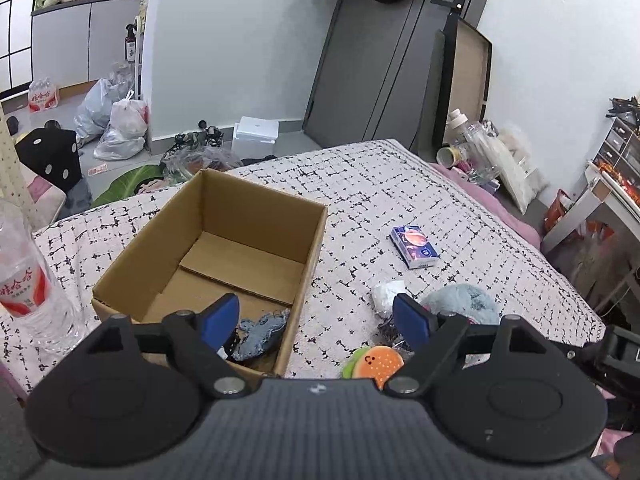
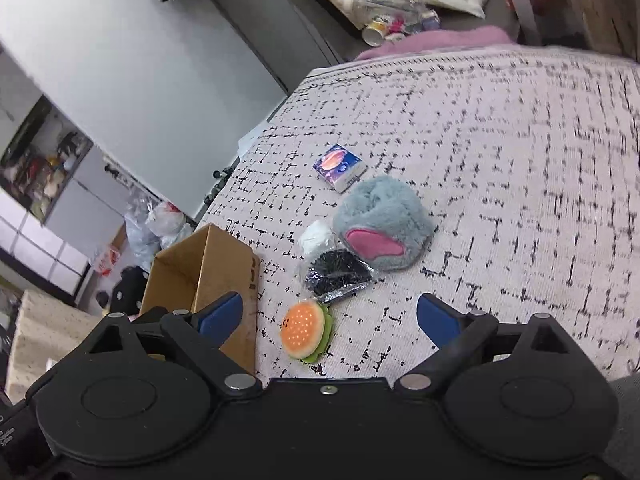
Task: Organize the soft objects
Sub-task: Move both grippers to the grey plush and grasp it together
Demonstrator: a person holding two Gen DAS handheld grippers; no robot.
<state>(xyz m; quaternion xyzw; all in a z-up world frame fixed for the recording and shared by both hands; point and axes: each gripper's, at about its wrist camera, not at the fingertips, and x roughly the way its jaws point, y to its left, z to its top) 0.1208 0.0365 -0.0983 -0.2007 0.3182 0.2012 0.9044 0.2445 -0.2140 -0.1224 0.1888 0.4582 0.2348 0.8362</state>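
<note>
Both tongs, left (image 1: 316, 320) and right (image 2: 330, 316), are held wide and empty. The burger plush (image 2: 305, 335), lying on the bed beside the cardboard box (image 2: 208, 268), is best straddled squarely before closing.

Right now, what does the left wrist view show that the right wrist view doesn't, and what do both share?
Only the left wrist view: the inside of the cardboard box, with a blue-grey fabric piece already in its near corner, and a water bottle at the left edge.

Only the right wrist view: the grey plush in full with its pink patch, and the black item in clear wrap unobstructed.

Both: the burger plush, the white wad, the blue tissue pack on the patterned cover, and open, empty fingers.
</note>
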